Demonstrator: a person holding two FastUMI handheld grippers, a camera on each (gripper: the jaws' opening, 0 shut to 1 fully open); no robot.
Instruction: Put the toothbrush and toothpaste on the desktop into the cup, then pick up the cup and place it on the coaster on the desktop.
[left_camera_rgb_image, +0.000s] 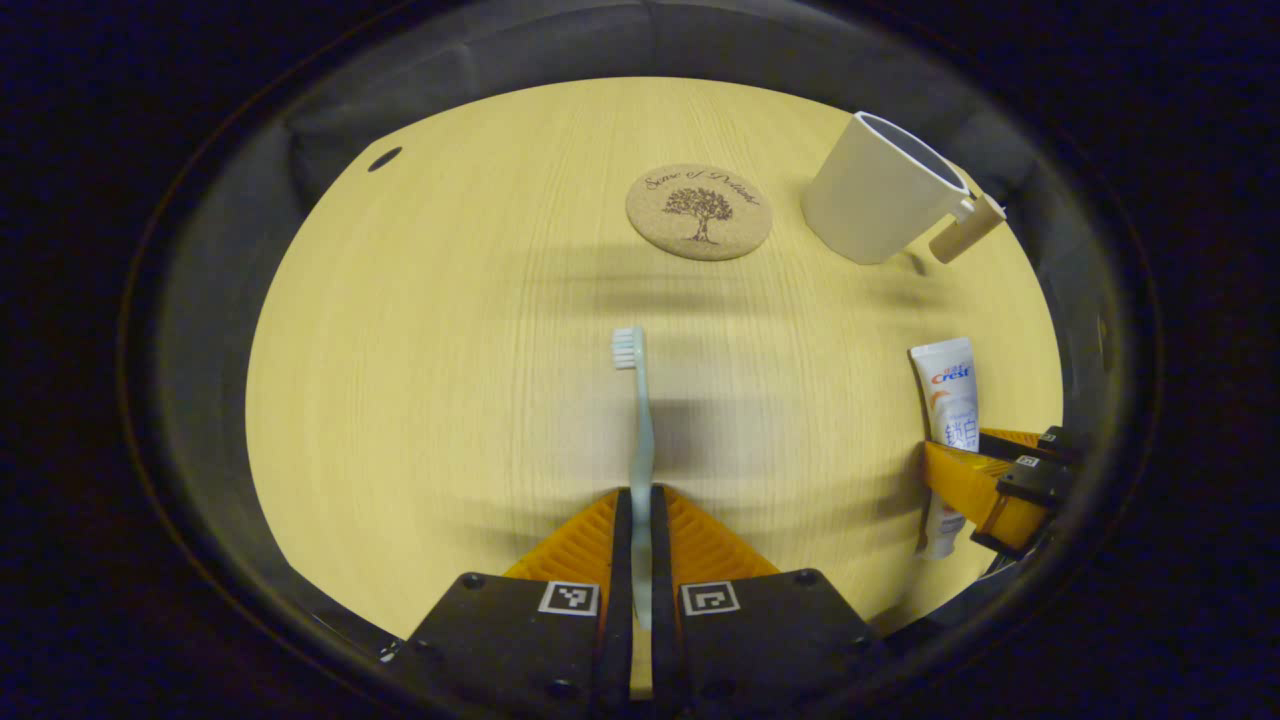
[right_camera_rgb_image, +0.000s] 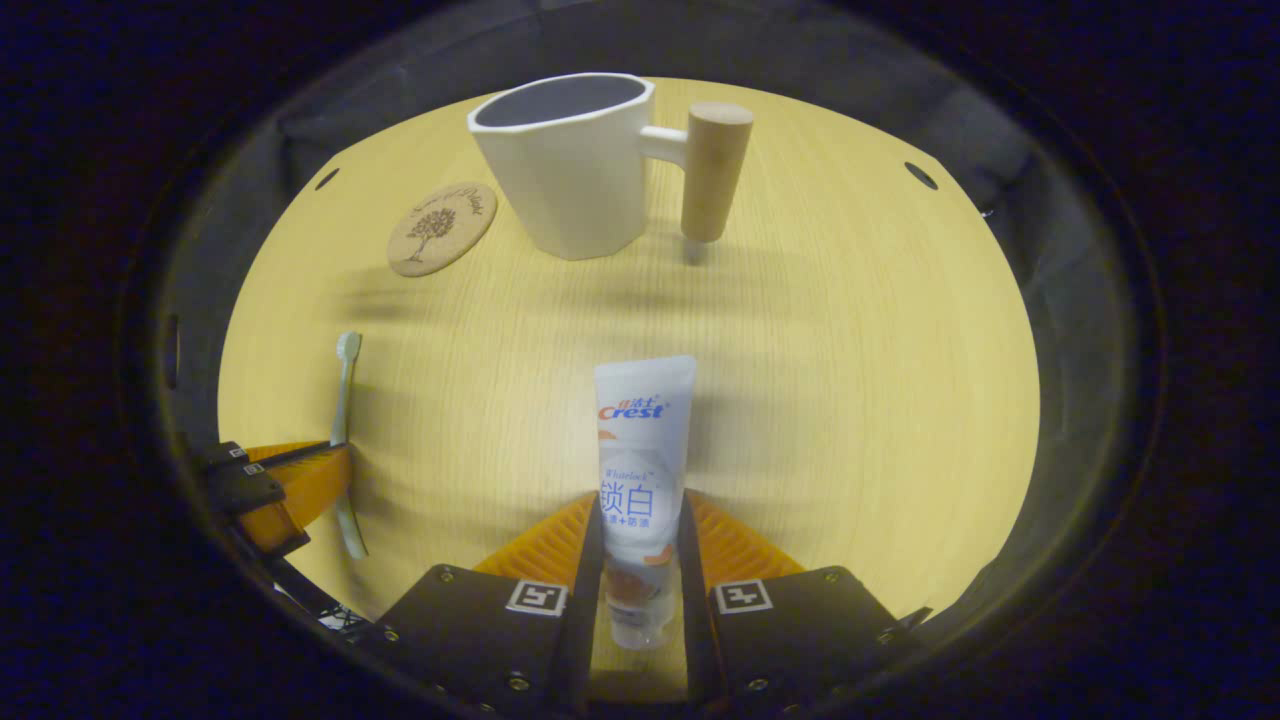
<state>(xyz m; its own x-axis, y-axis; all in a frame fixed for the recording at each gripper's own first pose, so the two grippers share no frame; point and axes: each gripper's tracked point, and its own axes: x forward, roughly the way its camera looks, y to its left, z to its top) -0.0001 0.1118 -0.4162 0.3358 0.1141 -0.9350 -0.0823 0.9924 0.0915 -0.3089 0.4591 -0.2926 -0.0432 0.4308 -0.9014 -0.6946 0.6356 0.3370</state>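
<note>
Orange ribbed fingers of the left gripper (left_camera_rgb_image: 641, 510) are clenched on the handle of the pale blue toothbrush (left_camera_rgb_image: 638, 420), whose bristle head points away toward the middle of the wooden desktop (left_camera_rgb_image: 450, 380). The right gripper (right_camera_rgb_image: 640, 525) likewise grasps the white toothpaste (right_camera_rgb_image: 640, 450) tube near its cap end, both fingers pressing its sides. Farther out, the white cup (right_camera_rgb_image: 565, 170) with a wooden handle stands near the desktop's far edge, the cork coaster (right_camera_rgb_image: 441, 228) just beside it.
</note>
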